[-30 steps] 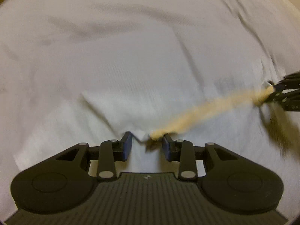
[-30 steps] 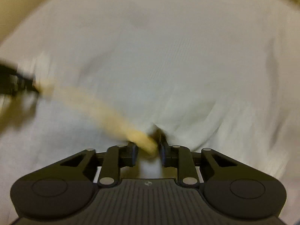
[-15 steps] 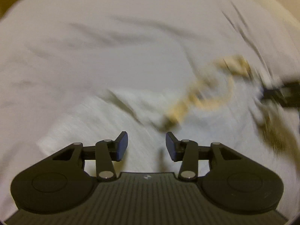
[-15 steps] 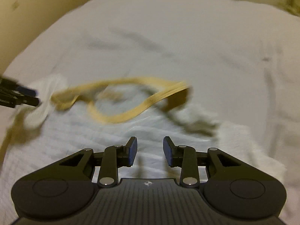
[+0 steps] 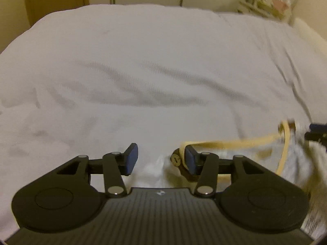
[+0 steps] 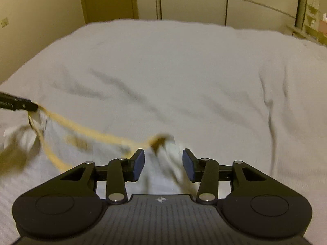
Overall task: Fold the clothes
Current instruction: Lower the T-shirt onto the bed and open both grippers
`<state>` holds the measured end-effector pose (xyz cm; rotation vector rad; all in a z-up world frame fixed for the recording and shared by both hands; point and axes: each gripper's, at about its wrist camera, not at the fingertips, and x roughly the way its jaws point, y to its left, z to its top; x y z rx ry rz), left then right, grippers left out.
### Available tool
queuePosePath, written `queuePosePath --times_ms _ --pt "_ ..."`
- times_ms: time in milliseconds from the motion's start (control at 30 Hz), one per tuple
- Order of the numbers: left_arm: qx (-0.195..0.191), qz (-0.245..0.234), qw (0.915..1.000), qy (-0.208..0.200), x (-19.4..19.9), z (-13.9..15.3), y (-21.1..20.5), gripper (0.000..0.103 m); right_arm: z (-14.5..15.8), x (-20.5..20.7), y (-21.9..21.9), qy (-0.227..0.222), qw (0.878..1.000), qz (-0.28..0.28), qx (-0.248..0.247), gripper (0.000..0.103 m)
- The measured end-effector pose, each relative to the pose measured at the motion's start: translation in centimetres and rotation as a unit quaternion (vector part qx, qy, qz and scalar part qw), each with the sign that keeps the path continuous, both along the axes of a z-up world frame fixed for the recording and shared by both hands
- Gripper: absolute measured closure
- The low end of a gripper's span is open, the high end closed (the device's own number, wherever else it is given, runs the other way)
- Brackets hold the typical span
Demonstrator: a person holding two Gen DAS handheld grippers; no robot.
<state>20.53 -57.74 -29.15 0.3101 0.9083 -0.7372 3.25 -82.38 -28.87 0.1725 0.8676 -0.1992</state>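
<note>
Both the left gripper and right gripper are gaping, released, while the white garment with yellow trim is lying on the bed between them, its trim touching each gripper's inner finger.

We've got both grippers low over the bed, pointing forward and roughly level. Our left gripper has its jaws spread wide, blue pads facing each other. Same deal on our right gripper, jaws wide apart. Each one's fingertips poke into the other's view from the side.
</note>
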Motion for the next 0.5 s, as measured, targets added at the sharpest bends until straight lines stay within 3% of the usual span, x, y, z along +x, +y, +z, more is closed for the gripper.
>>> queuePosePath --times_ms 133,267,367,500 --pt "0.027 -0.017 0.9988 0.037 -1.6 -2.1 1.2 0.058 -2.1 -2.5 0.3 0.045 0.999 -0.003 0.014 0.055" --pt "0.025 -0.027 0.9986 0.039 -1.1 -3.0 -0.9 0.058 -3.6 -3.5 -0.8 0.078 0.997 0.002 0.001 0.053" --pt "-0.015 0.003 0.9998 0.016 1.2 -1.9 -2.6 0.058 -3.0 -3.7 -2.6 0.067 0.997 -0.034 -0.026 0.053" --pt "-0.113 0.074 0.9888 0.063 4.7 0.5 -2.5 0.048 -0.7 -4.3 -4.1 0.037 0.997 -0.067 -0.005 0.053"
